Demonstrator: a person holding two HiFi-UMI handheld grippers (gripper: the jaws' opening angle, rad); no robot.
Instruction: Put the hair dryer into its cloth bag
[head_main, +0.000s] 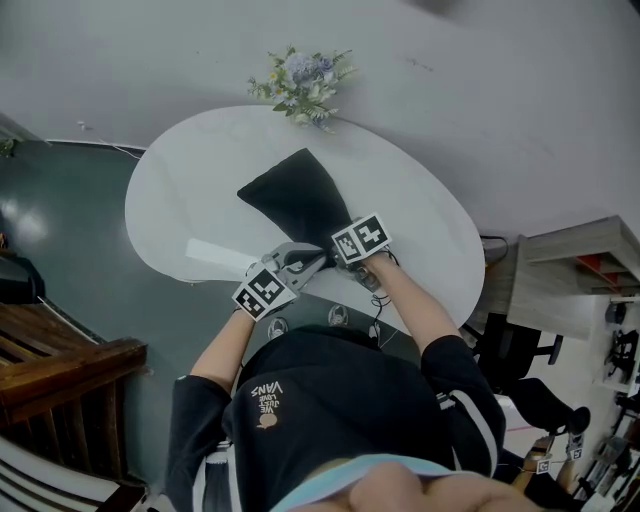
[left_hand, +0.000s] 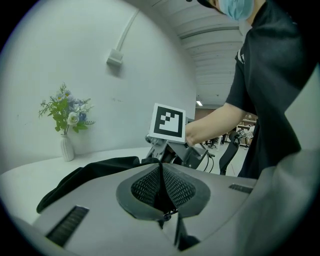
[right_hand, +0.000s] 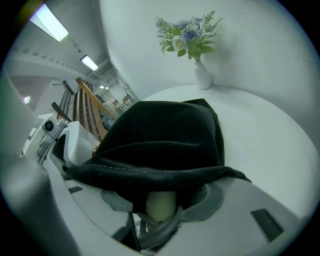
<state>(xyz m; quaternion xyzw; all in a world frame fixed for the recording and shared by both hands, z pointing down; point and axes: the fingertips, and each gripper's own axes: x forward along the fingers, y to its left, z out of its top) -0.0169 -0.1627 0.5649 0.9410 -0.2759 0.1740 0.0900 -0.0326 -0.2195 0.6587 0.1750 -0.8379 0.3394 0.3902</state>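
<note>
The round white bench (head_main: 420, 230) carries the black cloth bag (head_main: 300, 195), lying flat with its mouth toward me, and I judge the loading step is under way. My right tool (right_hand: 162, 220) is clamped on the pale hair dryer (right_hand: 159, 202), and the bag's hem is already draped over it at the opening. My left tool (left_hand: 161, 175) is pinched tight on what looks like a thin fold of that hem. Next I need to hold the mouth wide and push the dryer deeper. The dark cord (right_hand: 160, 234) bunched at my right jaws could snag. The vase of flowers (head_main: 300, 85) stands well clear.
</note>
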